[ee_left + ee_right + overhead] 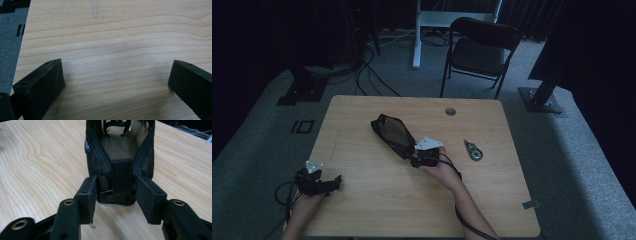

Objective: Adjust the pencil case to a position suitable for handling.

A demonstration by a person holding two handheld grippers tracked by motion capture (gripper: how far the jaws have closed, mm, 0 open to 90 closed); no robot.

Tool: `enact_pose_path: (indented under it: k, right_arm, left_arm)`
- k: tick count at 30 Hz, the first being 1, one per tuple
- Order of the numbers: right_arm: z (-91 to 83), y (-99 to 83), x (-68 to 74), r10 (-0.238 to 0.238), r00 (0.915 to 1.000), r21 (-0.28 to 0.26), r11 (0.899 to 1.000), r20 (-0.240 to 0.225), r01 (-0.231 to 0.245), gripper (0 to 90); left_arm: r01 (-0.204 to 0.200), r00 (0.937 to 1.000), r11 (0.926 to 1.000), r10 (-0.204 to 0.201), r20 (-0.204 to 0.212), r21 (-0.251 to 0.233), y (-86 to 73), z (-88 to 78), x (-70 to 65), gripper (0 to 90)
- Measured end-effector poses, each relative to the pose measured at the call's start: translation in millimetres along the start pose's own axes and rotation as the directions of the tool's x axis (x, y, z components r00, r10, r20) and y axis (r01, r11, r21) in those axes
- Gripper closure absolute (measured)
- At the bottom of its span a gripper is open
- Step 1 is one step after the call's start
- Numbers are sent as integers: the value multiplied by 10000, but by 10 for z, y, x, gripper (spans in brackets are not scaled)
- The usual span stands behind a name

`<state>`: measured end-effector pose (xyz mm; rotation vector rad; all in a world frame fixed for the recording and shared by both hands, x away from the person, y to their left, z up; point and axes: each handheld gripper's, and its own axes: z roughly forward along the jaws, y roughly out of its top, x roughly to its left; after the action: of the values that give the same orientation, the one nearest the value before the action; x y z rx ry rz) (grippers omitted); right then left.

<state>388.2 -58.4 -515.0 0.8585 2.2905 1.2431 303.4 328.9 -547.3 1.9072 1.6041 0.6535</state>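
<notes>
A black mesh pouch (393,136) lies near the middle of the wooden worktop (377,200), its zipped mouth gaping. To its right, well apart, sits a small tape dispenser (473,150), and a round grommet hole (450,111) shows near the far edge; a folding chair (482,50) stands on the floor beyond. Nothing lies between the pouch and the right tongs (414,156), which sit at the pouch's near end. In the right gripper view these tongs (116,195) are half closed, their pads (87,195) flanking the pouch's (120,157) narrow end, touching or very nearly so; a firm grip cannot be told. The left tongs (334,182) rest at the worktop's near left corner; the left gripper view shows them (116,80) spread wide over bare wood (112,37), holding nothing
</notes>
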Motion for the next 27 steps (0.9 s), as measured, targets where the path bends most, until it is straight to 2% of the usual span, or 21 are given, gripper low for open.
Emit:
enact_pose_path:
  k: [4,9,11,16,27]
  right_arm:
    - [28,13,-6,-75,10000,12,10000,20,75,568]
    - [53,14,-16,130,9999,192,9997,-12,-129,649]
    - [61,12,-20,287,9996,454,9986,52,-289,725]
    - [37,7,-34,635,9979,316,9975,-115,-631,731]
    - [-59,-72,-87,536,9985,286,9981,142,-540,732]
  left_arm:
    - [-2,10000,10000,2,0,1,0,0,0,5]
    - [0,10000,10000,0,0,0,0,0,0,5]
    - [-8,10000,10000,8,1,7,0,0,0,5]
    - [-6,10000,10000,6,0,6,0,0,0,5]
    - [-6,10000,10000,6,0,5,0,0,0,5]
